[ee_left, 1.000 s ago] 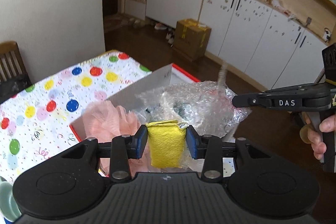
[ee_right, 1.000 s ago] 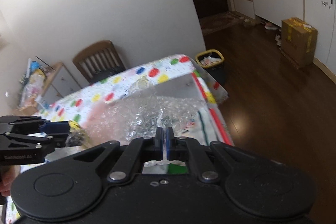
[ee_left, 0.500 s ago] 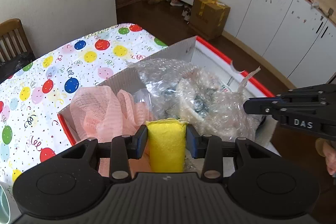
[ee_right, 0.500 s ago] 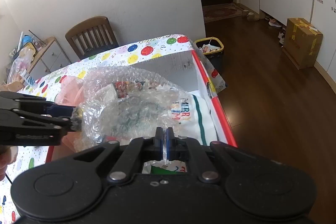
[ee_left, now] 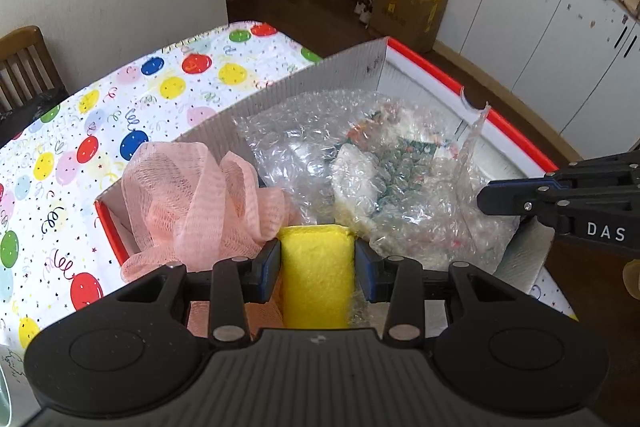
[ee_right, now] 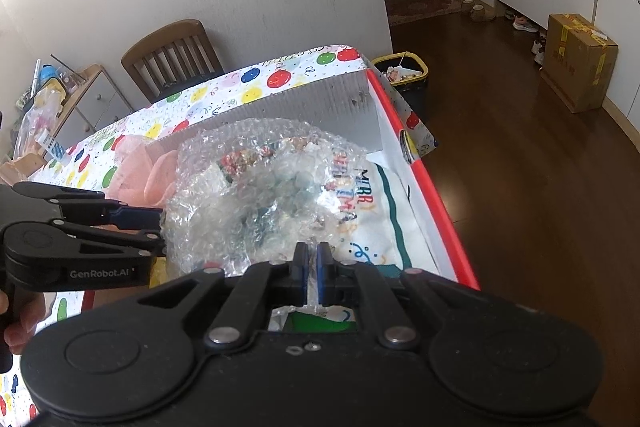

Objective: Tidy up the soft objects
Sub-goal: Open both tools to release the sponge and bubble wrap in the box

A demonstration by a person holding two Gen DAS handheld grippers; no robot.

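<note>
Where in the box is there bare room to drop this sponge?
Little. Bubble wrap fills the middle of the box; the pink mesh crowds its left end. Freest patch: the printed cloth between wrap and red right wall. The sponge hangs at the near edge, between mesh and wrap.

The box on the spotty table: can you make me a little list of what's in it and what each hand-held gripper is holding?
box: red-edged box on balloon tablecloth
inside: pink mesh puff, bubble wrap, Christmas-print cloth
left hand-held gripper: shut on yellow sponge
right hand-held gripper: shut, pinching a thin edge of the bubble wrap
</note>
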